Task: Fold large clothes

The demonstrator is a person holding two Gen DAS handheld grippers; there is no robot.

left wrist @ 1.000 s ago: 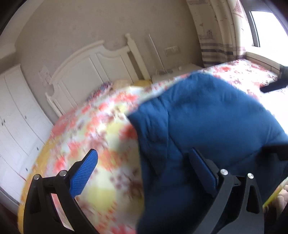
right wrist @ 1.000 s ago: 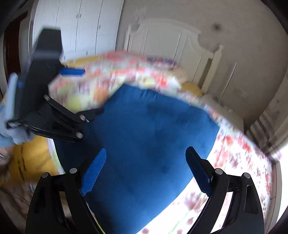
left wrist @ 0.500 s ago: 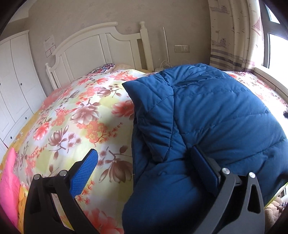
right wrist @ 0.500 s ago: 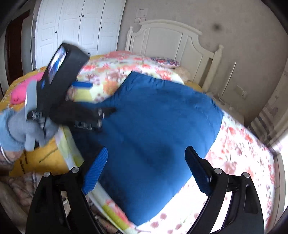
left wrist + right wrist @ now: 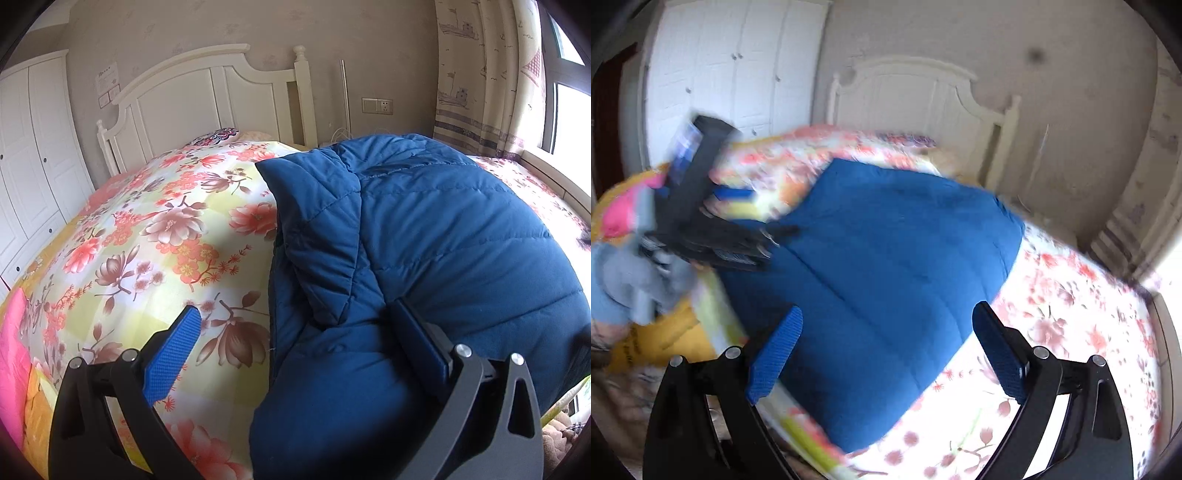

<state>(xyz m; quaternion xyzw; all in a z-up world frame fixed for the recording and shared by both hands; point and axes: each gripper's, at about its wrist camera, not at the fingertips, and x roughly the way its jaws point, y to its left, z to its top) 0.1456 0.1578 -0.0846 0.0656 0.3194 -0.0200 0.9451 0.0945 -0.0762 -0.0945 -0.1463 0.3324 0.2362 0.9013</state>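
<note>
The blue padded jacket (image 5: 443, 240) lies spread on the flowered bed (image 5: 147, 240), reaching to its near edge, with one sleeve folded over the body. The left gripper (image 5: 295, 343) has its jaws wide apart and holds nothing, though one finger lies against the cloth, and the right gripper (image 5: 886, 350) hovers wide open and empty above the jacket's near part. The jacket looks soft, puffy and rather light, probably a little slippery, so I think it is best to pinch a seam or the hem near the bed's edge.

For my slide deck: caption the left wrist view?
Open left gripper poised over a blue quilted jacket on a floral bedspread.
</note>
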